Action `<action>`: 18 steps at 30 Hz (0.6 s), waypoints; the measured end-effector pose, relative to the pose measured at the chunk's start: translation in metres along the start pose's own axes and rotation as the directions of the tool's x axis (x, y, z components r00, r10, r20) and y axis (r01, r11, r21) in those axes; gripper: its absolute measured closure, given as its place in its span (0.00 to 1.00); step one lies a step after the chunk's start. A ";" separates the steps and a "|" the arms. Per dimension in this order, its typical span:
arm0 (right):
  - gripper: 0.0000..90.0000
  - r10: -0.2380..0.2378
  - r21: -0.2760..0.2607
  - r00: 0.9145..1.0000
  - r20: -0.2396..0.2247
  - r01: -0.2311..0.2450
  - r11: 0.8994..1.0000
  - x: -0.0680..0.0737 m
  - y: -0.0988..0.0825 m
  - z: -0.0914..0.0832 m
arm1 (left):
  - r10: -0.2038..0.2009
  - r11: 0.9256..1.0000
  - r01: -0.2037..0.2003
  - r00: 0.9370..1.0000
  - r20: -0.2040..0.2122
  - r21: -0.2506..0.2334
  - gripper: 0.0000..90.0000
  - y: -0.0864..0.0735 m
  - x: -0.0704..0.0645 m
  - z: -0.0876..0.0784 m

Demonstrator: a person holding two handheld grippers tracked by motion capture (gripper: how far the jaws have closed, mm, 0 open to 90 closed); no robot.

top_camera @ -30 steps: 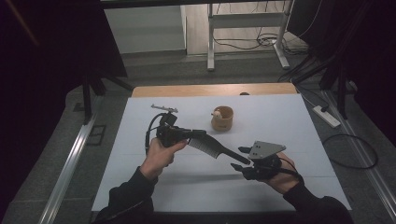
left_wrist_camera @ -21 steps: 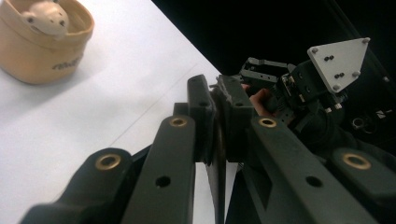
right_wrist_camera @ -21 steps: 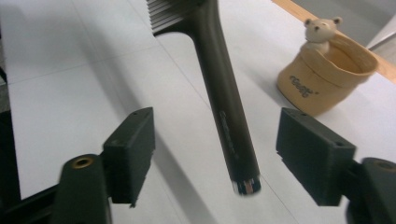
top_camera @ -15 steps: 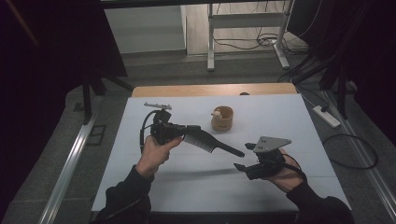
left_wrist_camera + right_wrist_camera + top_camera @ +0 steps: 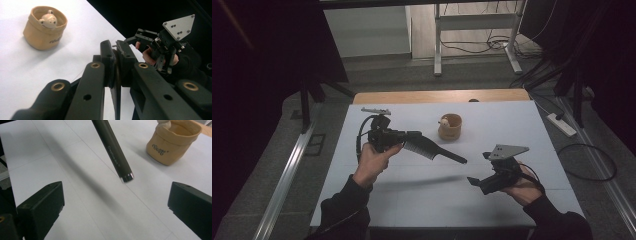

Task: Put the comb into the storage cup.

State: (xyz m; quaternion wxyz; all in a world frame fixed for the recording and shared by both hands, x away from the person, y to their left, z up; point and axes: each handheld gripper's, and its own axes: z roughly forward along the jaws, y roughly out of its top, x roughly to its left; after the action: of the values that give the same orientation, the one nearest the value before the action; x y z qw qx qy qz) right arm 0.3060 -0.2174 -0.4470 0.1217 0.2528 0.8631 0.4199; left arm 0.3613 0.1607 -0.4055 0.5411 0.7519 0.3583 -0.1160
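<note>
Tan pot (image 5: 450, 127) just beyond comb (image 5: 432, 150) held by left tongs (image 5: 409, 136)

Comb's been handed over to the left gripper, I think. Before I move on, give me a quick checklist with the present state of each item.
1. Left gripper shut on the comb at its toothed end: ok.
2. Right gripper clear of the comb: ok; its jaws have just been opening and nothing is between them.
3. Comb handle tip off the table: ok, it hangs above its shadow.
4. Pouch with the small bear figure upright, apart from comb and grippers: ok.
5. Grip firm enough to carry: cannot tell.
</note>
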 end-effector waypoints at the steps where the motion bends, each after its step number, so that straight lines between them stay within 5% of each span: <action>1: 0.00 0.004 0.002 1.000 0.004 -0.004 1.000 -0.001 -0.001 -0.001 | -0.001 1.000 0.001 1.000 -0.004 -0.003 0.93 0.000 0.000 -0.001; 18: 0.00 0.057 0.078 0.996 0.072 -0.063 0.995 -0.005 -0.018 -0.017 | 0.008 1.000 -0.009 0.999 -0.037 -0.026 0.93 0.008 0.005 -0.020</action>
State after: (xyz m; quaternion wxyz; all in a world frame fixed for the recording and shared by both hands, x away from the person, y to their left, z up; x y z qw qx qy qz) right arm 0.2968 -0.2406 -0.4504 0.1287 0.2975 0.8665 0.3795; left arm 0.3658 0.1801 -0.3951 0.5448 0.7482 0.3666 -0.0952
